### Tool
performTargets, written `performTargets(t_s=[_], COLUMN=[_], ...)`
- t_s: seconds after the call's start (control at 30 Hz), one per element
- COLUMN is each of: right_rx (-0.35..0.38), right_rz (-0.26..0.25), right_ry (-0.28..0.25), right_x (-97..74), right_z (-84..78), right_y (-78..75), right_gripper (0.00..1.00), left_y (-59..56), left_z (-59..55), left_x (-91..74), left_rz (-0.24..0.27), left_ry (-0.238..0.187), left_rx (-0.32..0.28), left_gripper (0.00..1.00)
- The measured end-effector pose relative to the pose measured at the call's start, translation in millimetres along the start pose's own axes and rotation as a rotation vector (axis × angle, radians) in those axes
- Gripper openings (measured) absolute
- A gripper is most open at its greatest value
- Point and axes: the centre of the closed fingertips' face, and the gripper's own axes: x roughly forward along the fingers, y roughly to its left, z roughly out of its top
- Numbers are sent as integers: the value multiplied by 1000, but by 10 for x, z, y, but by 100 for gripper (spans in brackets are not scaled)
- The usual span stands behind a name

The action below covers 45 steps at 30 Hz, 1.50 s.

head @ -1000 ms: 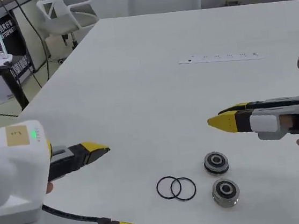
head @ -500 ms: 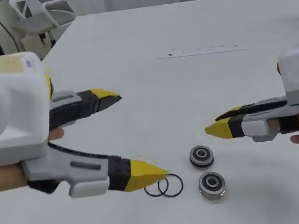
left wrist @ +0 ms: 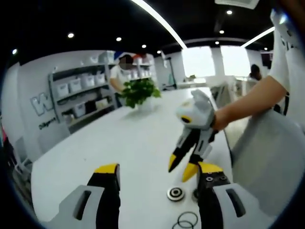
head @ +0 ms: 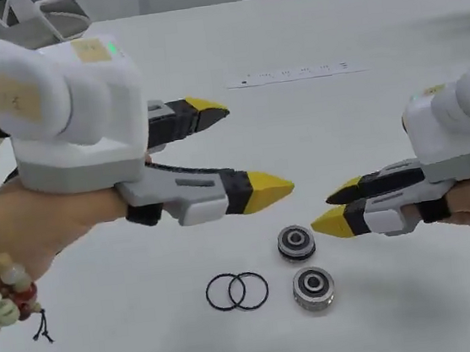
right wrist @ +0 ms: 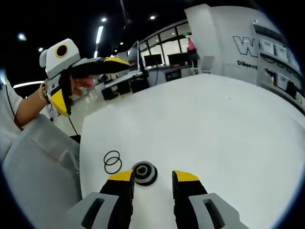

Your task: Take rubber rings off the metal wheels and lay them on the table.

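Two metal wheels lie flat on the white table, the far wheel (head: 296,242) (right wrist: 144,172) and the near wheel (head: 313,288). Two thin black rubber rings (head: 236,291) (right wrist: 112,162) (left wrist: 186,220) lie overlapping just left of them. My right gripper (head: 332,208) (right wrist: 153,176) is open with a narrow gap, its tips just right of and slightly above the far wheel. My left gripper (head: 243,148) (left wrist: 158,169) is held wide open above the table, up and left of the wheels, with nothing between its jaws. The far wheel (left wrist: 176,193) lies beyond its jaws.
A thin printed strip (head: 291,74) lies on the table farther back. A white chair (head: 30,12) stands beyond the far left corner. A potted plant (left wrist: 139,91) sits at the table's far end, with shelves and a person behind it.
My left gripper has risen and swung in above the table toward the wheels. My right gripper has come down closer to the far wheel. Wheels and rings have stayed put.
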Motion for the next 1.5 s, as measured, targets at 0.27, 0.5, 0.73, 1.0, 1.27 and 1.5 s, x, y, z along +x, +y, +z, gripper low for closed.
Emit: performTargets(t_s=[0.27,0.5,0.73,1.0,1.27,1.5], right_rx=[-48,-87,-98,-120,-121,-139], right_rz=[14,27,32,42,51,56], right_ry=[37,88,101,115,112,127], right_x=[75,152,175,199,212,231], right_z=[-91,-205,-244,-258,-251,-274], right_y=[37,83,79,99,119,139], right_gripper=[28,28,28,29,29,29], left_y=[84,-7,-169,-270,-356,-372], left_z=[-129,-445,-724,-959,-1040,-1106], left_x=[259,417,497,575,631,643], left_rz=[21,-11,-50,-67,-90,-91], left_ry=[-16,46,99,159,186,203], left_rx=[16,14,4,-4,-7,-26], left_gripper=[44,37,33,27,24,18])
